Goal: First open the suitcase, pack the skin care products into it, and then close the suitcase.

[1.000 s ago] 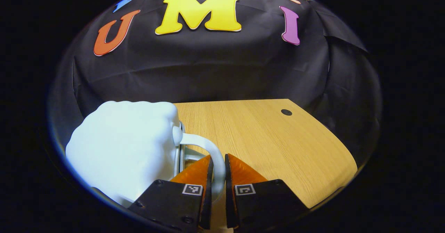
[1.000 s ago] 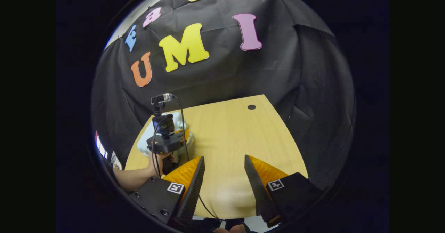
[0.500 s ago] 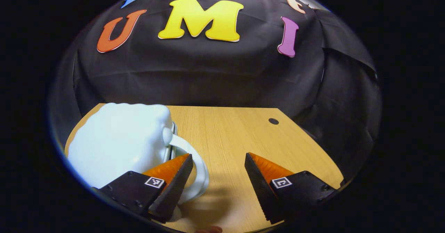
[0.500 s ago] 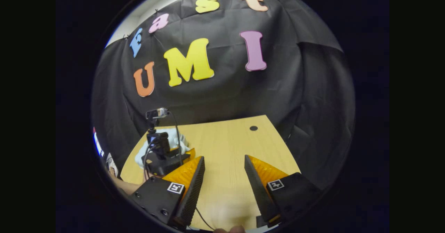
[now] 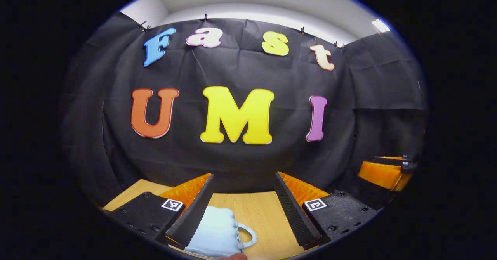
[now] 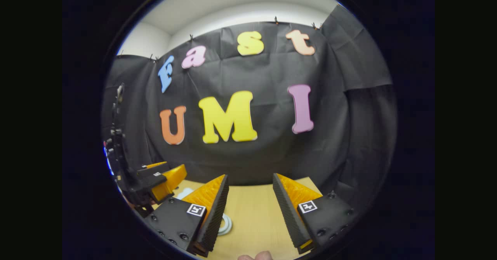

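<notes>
A small pale blue suitcase (image 5: 211, 233) lies on the wooden table (image 5: 264, 213), its white handle (image 5: 248, 234) pointing right. My left gripper (image 5: 243, 175) hangs open above it, holding nothing, with the case low between its fingers. In the right gripper view, my right gripper (image 6: 249, 177) is open and empty above the table (image 6: 256, 217). The suitcase handle (image 6: 225, 225) peeks out beside the right gripper's left finger. The left gripper (image 6: 163, 176) shows at the left there, and the right gripper (image 5: 384, 172) shows at the right edge of the left gripper view.
The black cloth wall stands close behind the table's far edge. A fingertip of the person (image 6: 256, 257) shows at the bottom. Bare tabletop lies to the right of the suitcase.
My left gripper let go of the suitcase handle and opened. Both grippers then rose and tilted up, so the wall takes up more of each view and the suitcase sits low.
</notes>
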`<state>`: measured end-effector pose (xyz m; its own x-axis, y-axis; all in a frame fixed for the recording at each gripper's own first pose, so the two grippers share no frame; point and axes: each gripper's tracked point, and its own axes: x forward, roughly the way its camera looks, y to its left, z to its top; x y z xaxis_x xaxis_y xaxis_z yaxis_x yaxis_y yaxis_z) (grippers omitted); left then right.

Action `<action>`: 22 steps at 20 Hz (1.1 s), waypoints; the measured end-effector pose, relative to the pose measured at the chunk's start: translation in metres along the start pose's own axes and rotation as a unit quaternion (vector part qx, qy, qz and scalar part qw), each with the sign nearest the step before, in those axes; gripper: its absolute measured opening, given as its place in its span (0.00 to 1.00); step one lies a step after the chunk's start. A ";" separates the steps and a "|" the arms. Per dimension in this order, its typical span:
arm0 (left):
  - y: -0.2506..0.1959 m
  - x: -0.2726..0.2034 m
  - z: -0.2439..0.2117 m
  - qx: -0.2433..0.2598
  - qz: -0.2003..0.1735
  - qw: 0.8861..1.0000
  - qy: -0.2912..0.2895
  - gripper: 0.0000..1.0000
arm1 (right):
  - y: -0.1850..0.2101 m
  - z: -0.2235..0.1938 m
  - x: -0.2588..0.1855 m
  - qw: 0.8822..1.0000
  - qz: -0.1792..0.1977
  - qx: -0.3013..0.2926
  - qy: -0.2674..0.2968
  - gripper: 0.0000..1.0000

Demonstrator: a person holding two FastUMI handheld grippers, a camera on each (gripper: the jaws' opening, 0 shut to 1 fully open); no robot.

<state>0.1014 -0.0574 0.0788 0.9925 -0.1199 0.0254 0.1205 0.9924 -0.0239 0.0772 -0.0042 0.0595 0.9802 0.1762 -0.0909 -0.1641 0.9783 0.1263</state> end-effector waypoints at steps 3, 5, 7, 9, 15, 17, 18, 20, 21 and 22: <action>0.017 -0.013 0.041 0.000 0.023 0.999 -0.037 0.96 | 0.016 0.031 0.004 0.999 0.000 -0.015 -0.036 0.69; 0.030 -0.022 0.054 -0.002 0.046 0.998 -0.044 0.97 | 0.023 0.044 0.004 0.998 -0.011 -0.022 -0.052 0.69; 0.038 -0.029 0.052 -0.007 0.065 0.997 -0.044 0.97 | 0.028 0.051 0.001 0.997 -0.019 -0.031 -0.061 0.70; 0.036 -0.033 0.046 -0.015 0.067 0.997 -0.036 0.97 | 0.032 0.048 -0.002 0.997 -0.023 -0.043 -0.066 0.70; 0.034 -0.045 0.028 -0.017 0.067 0.997 -0.022 0.98 | 0.031 0.025 -0.013 0.997 -0.034 -0.039 -0.059 0.69; 0.033 -0.043 0.025 -0.021 0.068 0.997 -0.022 0.98 | 0.031 0.024 -0.013 0.997 -0.034 -0.044 -0.060 0.70; 0.033 -0.044 0.025 -0.022 0.068 0.997 -0.021 0.97 | 0.031 0.025 -0.012 0.997 -0.034 -0.045 -0.060 0.69; 0.031 -0.043 0.025 -0.023 0.066 0.997 -0.022 0.97 | 0.030 0.029 -0.011 0.996 -0.033 -0.044 -0.065 0.70; 0.031 -0.041 0.025 -0.022 0.065 0.997 -0.023 0.97 | 0.029 0.029 -0.010 0.996 -0.034 -0.043 -0.068 0.69; 0.030 -0.041 0.025 -0.020 0.064 0.997 -0.022 0.97 | 0.028 0.029 -0.009 0.996 -0.035 -0.041 -0.071 0.69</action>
<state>0.0638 -0.0218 0.1022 0.9979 0.0102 0.0641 -0.0058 0.9976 -0.0689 0.0669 0.0181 0.0930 0.9943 0.0966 0.0444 -0.0985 0.9942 0.0424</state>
